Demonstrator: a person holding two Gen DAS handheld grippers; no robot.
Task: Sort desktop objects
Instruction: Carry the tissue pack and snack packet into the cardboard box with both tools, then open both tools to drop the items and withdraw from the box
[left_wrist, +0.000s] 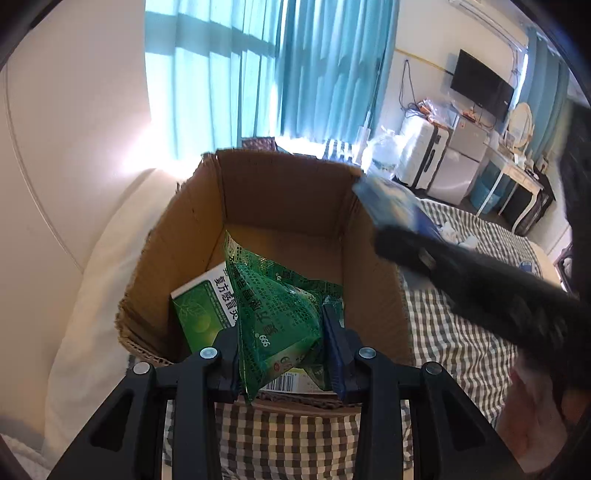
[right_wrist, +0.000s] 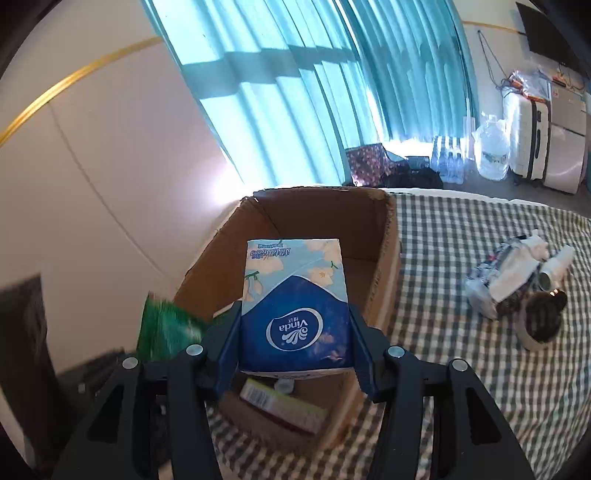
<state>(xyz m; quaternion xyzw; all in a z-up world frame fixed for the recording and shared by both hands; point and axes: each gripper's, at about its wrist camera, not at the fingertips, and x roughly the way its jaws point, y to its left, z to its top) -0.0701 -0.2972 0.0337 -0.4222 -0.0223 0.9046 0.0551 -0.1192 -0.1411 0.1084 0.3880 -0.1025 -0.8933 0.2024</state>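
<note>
An open cardboard box (left_wrist: 280, 192) stands on a checked bed cover. My left gripper (left_wrist: 286, 343) is shut on a green foil sachet (left_wrist: 273, 306) and holds it over the box's near edge. A green and white medicine box (left_wrist: 201, 310) lies inside the box. My right gripper (right_wrist: 293, 332) is shut on a blue and white Vinda tissue pack (right_wrist: 295, 302) above the cardboard box (right_wrist: 384, 236). The tissue pack shows blurred in the left wrist view (left_wrist: 391, 203), at the box's right wall. The sachet shows blurred in the right wrist view (right_wrist: 166, 328).
A pile of small items, with crumpled white wrappers (right_wrist: 513, 269) and a dark round container (right_wrist: 539, 321), lies on the checked cover (right_wrist: 461, 369) to the right. A white pillow (left_wrist: 96, 280) lies left of the box. Suitcases, water bottles and a desk stand beyond the bed.
</note>
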